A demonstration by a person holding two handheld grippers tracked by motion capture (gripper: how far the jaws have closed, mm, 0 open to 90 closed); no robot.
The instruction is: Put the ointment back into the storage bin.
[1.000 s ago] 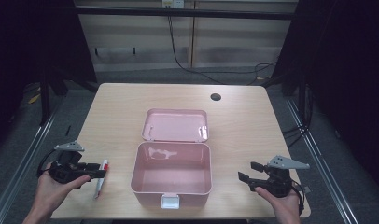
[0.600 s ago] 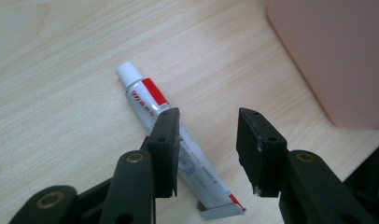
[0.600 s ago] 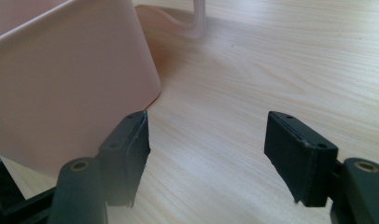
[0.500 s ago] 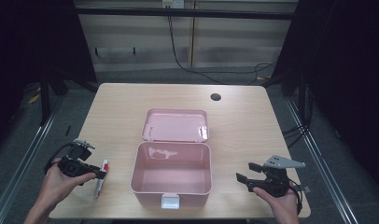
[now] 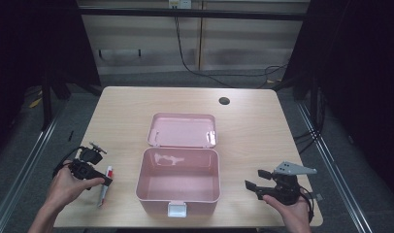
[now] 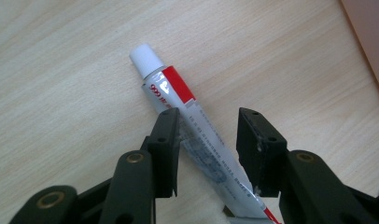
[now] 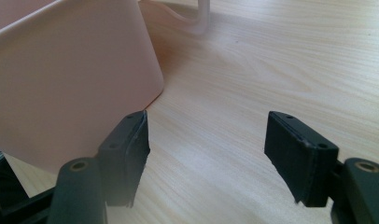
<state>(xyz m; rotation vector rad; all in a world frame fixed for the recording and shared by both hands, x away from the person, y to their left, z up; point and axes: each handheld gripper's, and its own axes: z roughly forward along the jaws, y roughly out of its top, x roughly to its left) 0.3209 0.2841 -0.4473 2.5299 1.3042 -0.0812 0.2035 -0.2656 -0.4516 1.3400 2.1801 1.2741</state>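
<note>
Flat on the table – white-capped tube [image 6: 197, 130] – red band

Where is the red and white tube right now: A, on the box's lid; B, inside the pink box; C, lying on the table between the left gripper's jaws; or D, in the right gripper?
C: the tube lies on the table between the left gripper's jaws, left of the pink box.

A light wooden table [image 5: 263, 131] has a small round dark hole [image 5: 224, 101] near its far right corner. Behind it, black cables [image 5: 188, 63] hang against pale wall panels [image 5: 234, 43] and trail over the grey floor [image 5: 137, 80].
</note>
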